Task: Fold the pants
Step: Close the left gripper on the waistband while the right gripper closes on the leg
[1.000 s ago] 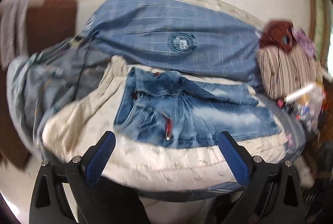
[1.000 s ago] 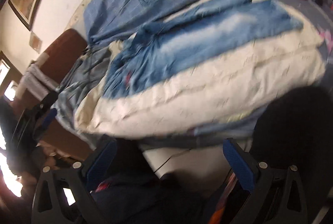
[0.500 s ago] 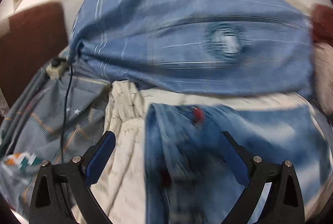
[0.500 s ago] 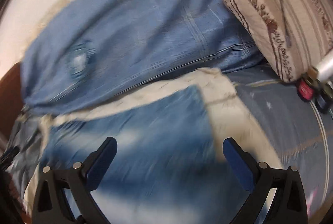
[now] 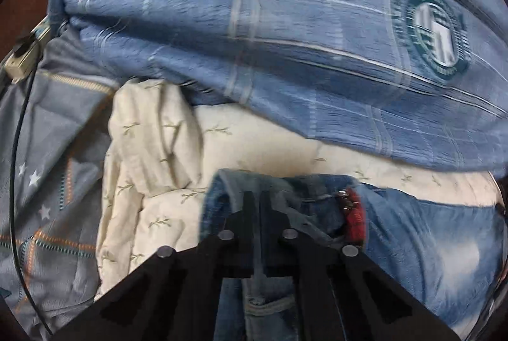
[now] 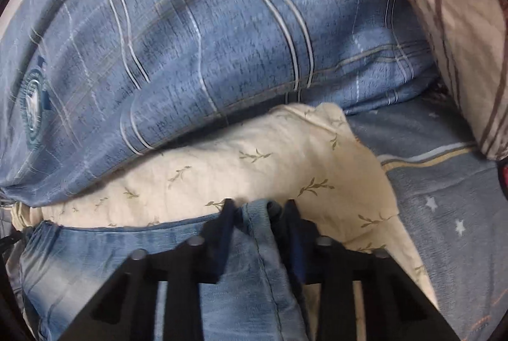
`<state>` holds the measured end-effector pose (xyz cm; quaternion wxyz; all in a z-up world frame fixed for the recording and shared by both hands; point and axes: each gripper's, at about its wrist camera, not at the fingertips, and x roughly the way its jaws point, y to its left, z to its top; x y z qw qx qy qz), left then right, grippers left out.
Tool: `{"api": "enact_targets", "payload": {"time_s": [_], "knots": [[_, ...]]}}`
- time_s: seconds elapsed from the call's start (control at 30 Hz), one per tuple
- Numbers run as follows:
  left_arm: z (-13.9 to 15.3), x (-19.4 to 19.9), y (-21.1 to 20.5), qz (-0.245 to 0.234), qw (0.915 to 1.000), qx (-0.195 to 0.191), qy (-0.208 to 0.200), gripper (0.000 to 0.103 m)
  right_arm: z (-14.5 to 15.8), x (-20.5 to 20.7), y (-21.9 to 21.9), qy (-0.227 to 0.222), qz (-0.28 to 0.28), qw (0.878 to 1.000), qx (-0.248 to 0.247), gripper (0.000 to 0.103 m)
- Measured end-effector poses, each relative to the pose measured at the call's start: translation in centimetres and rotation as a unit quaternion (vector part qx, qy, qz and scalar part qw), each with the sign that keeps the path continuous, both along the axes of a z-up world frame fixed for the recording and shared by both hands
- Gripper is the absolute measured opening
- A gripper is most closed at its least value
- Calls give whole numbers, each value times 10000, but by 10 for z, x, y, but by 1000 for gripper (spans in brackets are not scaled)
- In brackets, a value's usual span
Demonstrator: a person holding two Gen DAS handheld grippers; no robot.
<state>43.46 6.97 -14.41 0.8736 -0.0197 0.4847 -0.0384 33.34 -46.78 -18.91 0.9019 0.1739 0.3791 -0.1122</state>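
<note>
Faded blue jeans [image 5: 428, 245] lie on a cream quilt [image 5: 152, 166] on a bed. In the left wrist view my left gripper [image 5: 257, 201] is shut on the waistband corner, close to a red tag [image 5: 354, 214]. The right wrist view shows the far end of the jeans [image 6: 95, 261]. There my right gripper [image 6: 255, 211] is closing, with a bunched fold of the leg hem filling the narrow gap and the pads pressing on the denim. Both grippers point steeply down onto the cloth.
A bulky blue plaid duvet [image 5: 285, 39] lies just behind the jeans. To the left are a grey star-print sheet [image 5: 47, 150], a power strip [image 5: 22, 55] and a black cable [image 5: 12, 182]. A striped pillow [image 6: 460, 23] stands at the right.
Both grippers swept in from the bed's near side to the jeans' far edge. Each went from wide open to closed on denim, left at the waistband, right at the hem.
</note>
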Motion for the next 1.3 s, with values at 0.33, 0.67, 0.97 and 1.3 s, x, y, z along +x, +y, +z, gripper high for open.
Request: {"api": "enact_targets", "payload": {"time_s": [0.33, 0.67, 0.97, 1.3], "knots": [[85, -40, -4, -452, 9950, -141, -882, 0, 44, -45, 19, -580, 426, 9974, 74, 25], [53, -15, 52, 672, 9968, -144, -416, 88, 25, -38, 5, -495, 87, 9981, 351, 28], [-21, 35, 25, 580, 9965, -258, 551, 51, 2, -19, -9, -316, 107, 9989, 341, 28], [-9, 24, -5, -16, 9999, -105, 20, 8, 1, -17, -23, -332, 272, 9961, 765, 29]]}}
